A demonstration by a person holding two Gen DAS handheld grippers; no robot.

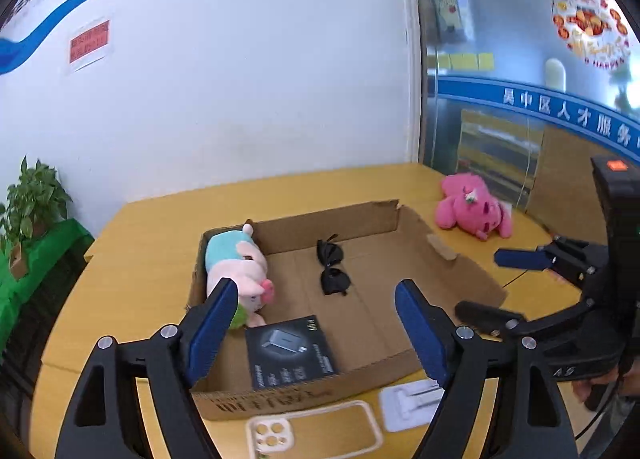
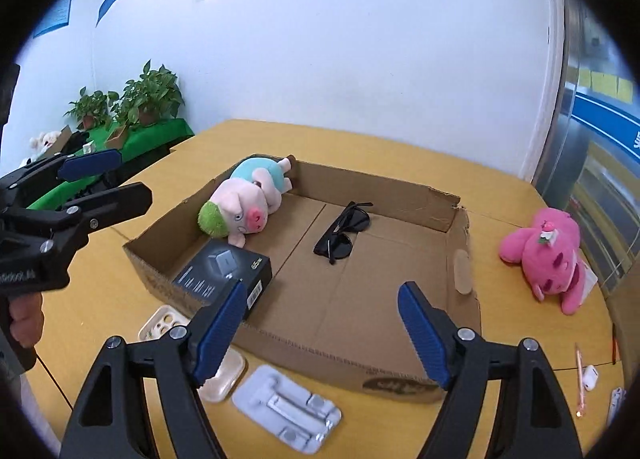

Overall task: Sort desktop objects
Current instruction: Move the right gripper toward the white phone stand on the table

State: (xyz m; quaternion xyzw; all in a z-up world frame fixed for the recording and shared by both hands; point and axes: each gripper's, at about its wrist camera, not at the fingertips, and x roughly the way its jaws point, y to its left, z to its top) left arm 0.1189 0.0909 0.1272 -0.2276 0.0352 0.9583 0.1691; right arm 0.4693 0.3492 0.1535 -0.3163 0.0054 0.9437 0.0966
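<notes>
While both jaws are spread wide and empty, the cardboard box (image 2: 460,255) is seen below the right gripper (image 2: 322,333) and left gripper (image 1: 310,329), sunglasses (image 2: 340,233) lying inside.

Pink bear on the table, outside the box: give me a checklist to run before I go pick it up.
1. Right gripper empty, jaws apart: ok.
2. Left gripper empty, jaws apart: ok.
3. Pink bear in plain sight on the table, nothing on top of it: ok.
4. Bear free of the box: ok, it lies apart from the side wall.
5. Room in the box for it: ok, bare floor beside the sunglasses; the pig and black carton sit at the other end.
6. Paper tag under the bear free to lift with it: cannot tell.
</notes>
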